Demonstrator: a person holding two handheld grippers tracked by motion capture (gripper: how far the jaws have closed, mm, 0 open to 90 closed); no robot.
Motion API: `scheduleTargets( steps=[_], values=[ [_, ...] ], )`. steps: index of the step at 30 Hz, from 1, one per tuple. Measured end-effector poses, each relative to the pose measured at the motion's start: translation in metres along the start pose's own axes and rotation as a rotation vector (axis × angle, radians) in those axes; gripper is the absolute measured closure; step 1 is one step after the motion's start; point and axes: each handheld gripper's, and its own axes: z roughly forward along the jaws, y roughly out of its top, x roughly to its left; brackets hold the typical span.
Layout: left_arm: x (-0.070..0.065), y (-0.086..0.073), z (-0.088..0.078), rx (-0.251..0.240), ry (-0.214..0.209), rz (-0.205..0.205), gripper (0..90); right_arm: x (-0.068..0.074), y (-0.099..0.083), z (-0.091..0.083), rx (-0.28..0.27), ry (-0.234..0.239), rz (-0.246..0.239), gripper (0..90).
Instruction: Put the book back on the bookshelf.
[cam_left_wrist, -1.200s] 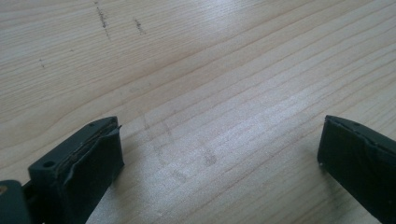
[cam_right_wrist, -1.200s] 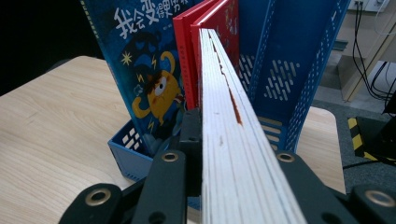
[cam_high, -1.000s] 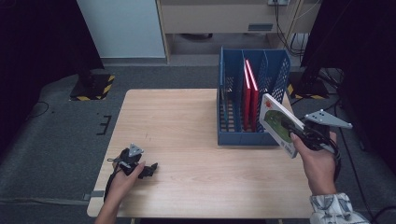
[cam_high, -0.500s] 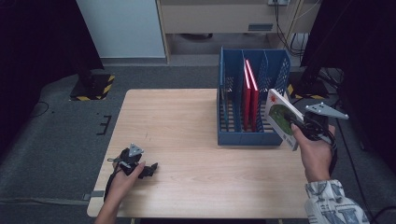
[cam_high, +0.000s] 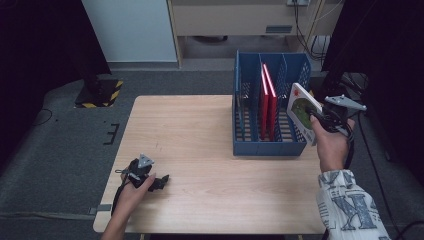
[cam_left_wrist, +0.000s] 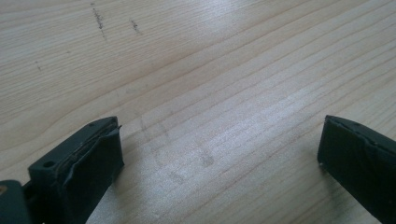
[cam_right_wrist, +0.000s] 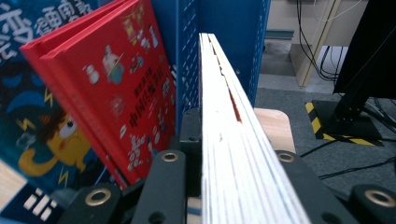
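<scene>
The counter (cam_high: 200, 130) is pale wood, with a blue rack (cam_high: 270, 145) standing on its right half, divided into upright slots. Red books (cam_high: 267, 100) lean in the rack's middle slot; the right gripper view shows them close up, next to a blue-covered book (cam_right_wrist: 28, 93).

A white book (cam_high: 301, 112) with a green picture on its cover is held tilted in the air at the rack's right side, just beside its outer wall. The right claw (cam_high: 320, 120) is clenched on that book; its own view shows the page edges (cam_right_wrist: 229, 140) running up between the two jaws.

The left claw (cam_high: 162, 181) rests on the counter near the front left corner, well apart from the rack, its jaws spread wide over bare wood.
</scene>
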Motion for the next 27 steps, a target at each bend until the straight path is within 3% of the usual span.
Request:
scheduleTargets(
  steps=[15,27],
  values=[
    [0.000,0.000,0.000,0.002,-0.001,0.005,0.0,0.001,0.002,0.036,0.026,-0.021,0.032,75.5],
    [0.000,0.001,0.001,0.001,-0.004,0.007,0.0,0.009,-0.001,0.052,0.028,-0.041,0.025,75.6]
  ],
)
